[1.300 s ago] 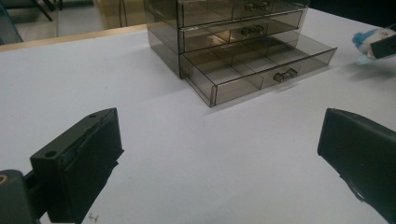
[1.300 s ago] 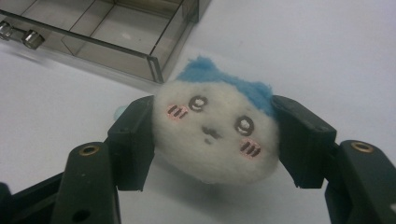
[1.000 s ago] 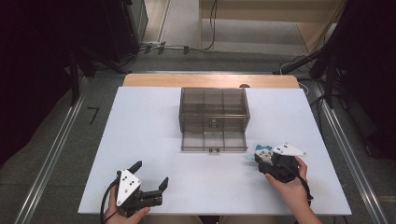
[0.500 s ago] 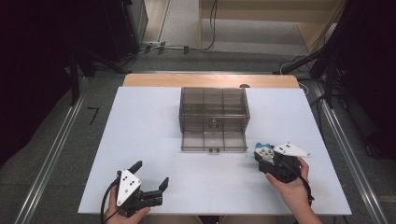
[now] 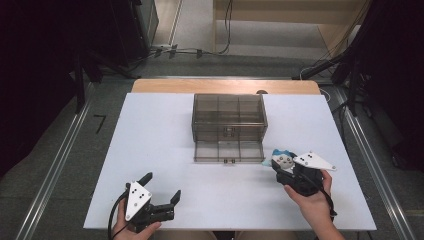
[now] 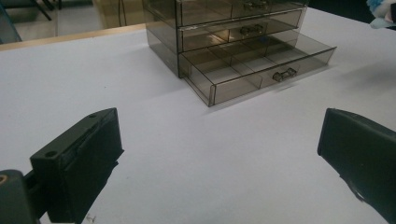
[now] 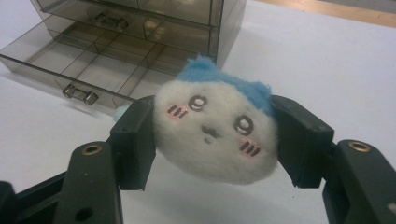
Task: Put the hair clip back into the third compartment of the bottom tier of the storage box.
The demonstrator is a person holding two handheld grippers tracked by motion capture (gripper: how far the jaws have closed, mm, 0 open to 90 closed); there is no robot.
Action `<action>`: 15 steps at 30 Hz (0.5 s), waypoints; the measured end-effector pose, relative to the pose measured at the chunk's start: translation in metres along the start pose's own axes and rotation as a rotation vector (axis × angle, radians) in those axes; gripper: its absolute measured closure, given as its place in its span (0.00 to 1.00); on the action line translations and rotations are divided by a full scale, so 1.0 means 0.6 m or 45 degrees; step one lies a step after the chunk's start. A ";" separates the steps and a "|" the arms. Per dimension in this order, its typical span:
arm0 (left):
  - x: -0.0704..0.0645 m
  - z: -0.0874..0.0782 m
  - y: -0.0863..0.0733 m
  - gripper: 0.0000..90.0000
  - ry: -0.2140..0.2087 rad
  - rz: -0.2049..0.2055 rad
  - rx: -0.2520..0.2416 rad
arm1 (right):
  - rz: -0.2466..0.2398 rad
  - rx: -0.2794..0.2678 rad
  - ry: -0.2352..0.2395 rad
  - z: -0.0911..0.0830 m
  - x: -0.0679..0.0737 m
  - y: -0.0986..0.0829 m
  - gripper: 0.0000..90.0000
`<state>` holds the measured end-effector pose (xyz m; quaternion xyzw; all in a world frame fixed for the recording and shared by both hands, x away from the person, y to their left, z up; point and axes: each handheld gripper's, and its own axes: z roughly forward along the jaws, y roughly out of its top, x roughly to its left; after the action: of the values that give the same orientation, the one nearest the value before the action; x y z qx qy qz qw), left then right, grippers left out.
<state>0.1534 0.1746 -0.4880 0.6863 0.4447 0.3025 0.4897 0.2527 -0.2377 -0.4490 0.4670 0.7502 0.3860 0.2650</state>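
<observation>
Right hand-held gripper (image 5: pixel 278 166), at five o'clock on the white table (image 5: pixel 165 130), grips a small white plush toy with blue ears (image 7: pixel 217 131) between its jaws, just beside the open bottom drawer (image 5: pixel 229 151) of the smoky clear plastic drawer chest (image 5: pixel 229 117). Nothing has shifted over the last second, so the drop-in looks still to come. Left gripper (image 5: pixel 161 199), at seven o'clock, gapes wide and empty. Its own view shows the drawer's dividers; the right gripper view shows the toy's face.

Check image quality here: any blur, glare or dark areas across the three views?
High view: table evenly lit, surroundings dark, slightly soft. Left gripper view: drawer box sharp, left gripper jaws blurred. Right gripper view: plush toy in right gripper sharp, faint glare on drawer handle.
</observation>
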 end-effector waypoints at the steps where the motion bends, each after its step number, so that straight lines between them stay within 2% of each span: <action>1: 0.000 0.000 0.000 0.00 0.002 0.001 0.000 | -0.003 -0.002 -0.001 0.000 0.000 0.001 0.38; 8: 0.002 -0.001 0.000 0.00 0.025 0.013 0.002 | -0.005 -0.012 -0.010 -0.001 0.002 0.010 0.38; 15: 0.006 -0.004 0.001 0.00 0.049 -0.004 -0.019 | -0.004 -0.010 -0.003 0.003 0.005 0.022 0.38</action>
<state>0.1528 0.1790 -0.4867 0.6758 0.4529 0.3182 0.4868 0.2595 -0.2308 -0.4391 0.4650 0.7491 0.3880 0.2684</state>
